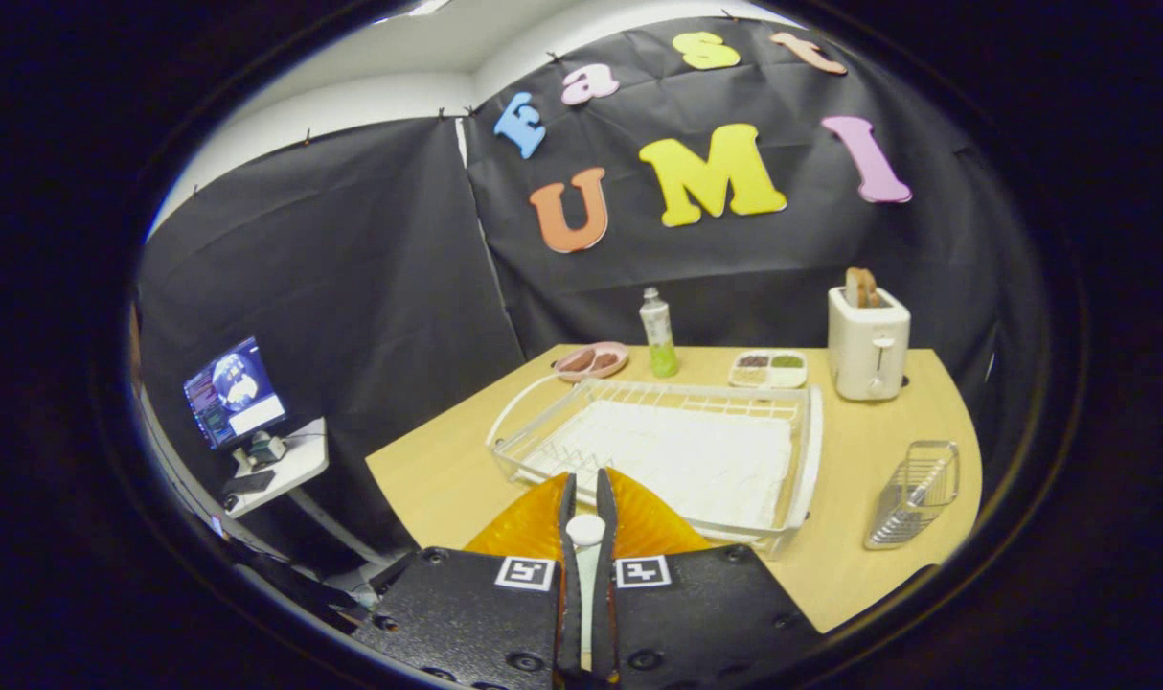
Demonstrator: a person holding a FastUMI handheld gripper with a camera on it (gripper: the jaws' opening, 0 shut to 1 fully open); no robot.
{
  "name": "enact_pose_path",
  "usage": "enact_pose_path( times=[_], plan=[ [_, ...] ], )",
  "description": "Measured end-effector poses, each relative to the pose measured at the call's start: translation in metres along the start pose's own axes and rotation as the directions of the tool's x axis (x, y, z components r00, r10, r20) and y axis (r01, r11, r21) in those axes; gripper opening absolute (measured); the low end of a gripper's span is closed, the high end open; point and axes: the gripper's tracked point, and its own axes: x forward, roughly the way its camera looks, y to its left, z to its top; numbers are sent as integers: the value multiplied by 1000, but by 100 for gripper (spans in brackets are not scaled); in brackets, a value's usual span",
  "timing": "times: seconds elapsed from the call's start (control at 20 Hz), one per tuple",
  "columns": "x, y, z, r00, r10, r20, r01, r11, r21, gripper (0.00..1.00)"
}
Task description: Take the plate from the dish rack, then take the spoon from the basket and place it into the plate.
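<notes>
Claw (586, 498) clamps one spoon (585, 530) over one orange plate (529, 525).

This is a test booth dressed as a kitchen: black cloth walls enclose a wooden table (859, 450) with a dish rack (811, 450), a toaster (867, 345) and a bottle (658, 335). A monitor (234, 393) glows on a side shelf.

Black cloth walls (352, 278) (wooden table (447, 470)).
</notes>
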Motion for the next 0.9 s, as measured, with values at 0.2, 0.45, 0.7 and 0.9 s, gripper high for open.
enact_pose_path(
  times=[0.2, 0.45, 0.7, 0.9],
  plan=[
    [22, 4, -16, 994, 51, -92, -51, 999, 1, 10],
    [38, 10, -24, 987, 74, -141, -75, 997, 3, 10],
    [46, 10, -34, 980, 87, -181, -83, 996, 32, 10],
    [47, -1, -35, 981, 62, -183, -54, 997, 49, 16]
  ],
)
